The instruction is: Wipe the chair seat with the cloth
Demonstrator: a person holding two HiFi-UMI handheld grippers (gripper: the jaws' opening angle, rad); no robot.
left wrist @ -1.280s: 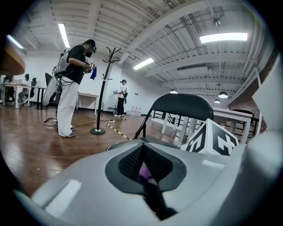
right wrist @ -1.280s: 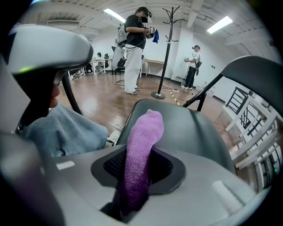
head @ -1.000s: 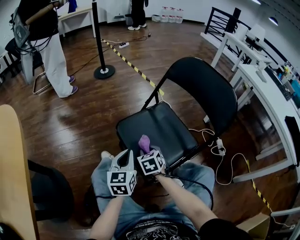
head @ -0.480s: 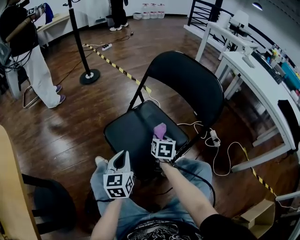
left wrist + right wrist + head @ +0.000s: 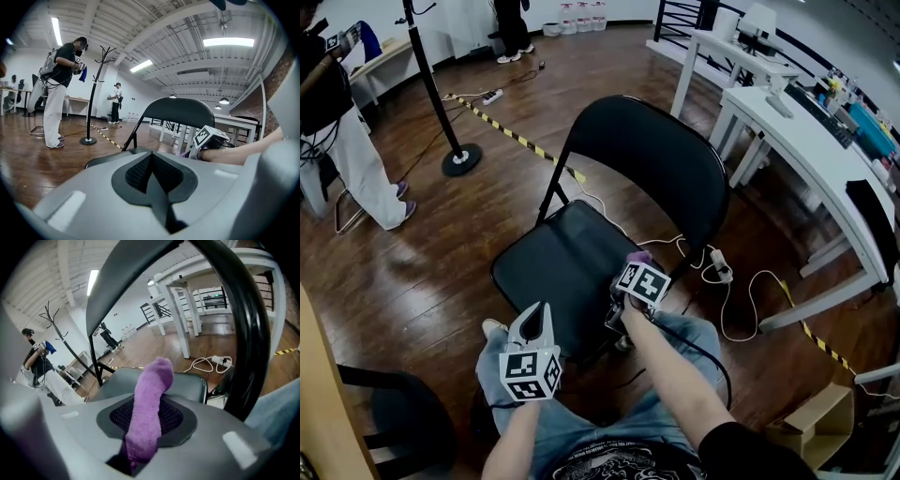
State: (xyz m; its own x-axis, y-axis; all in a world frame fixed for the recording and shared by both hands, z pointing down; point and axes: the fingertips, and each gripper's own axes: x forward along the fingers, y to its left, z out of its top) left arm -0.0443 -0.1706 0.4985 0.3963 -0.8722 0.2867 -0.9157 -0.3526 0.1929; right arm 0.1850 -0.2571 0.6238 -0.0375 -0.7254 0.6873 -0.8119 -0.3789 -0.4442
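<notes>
Hemming chair seat: backrest, white desk.

Bright ceiling strip lights give even light; both gripper views bend strongly at dark, vignetted edges.

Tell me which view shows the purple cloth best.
The right gripper view: the cloth fills its middle, clamped in the jaws. The head view shows only a small purple tip; the left gripper view shows just a faint sliver.
</notes>
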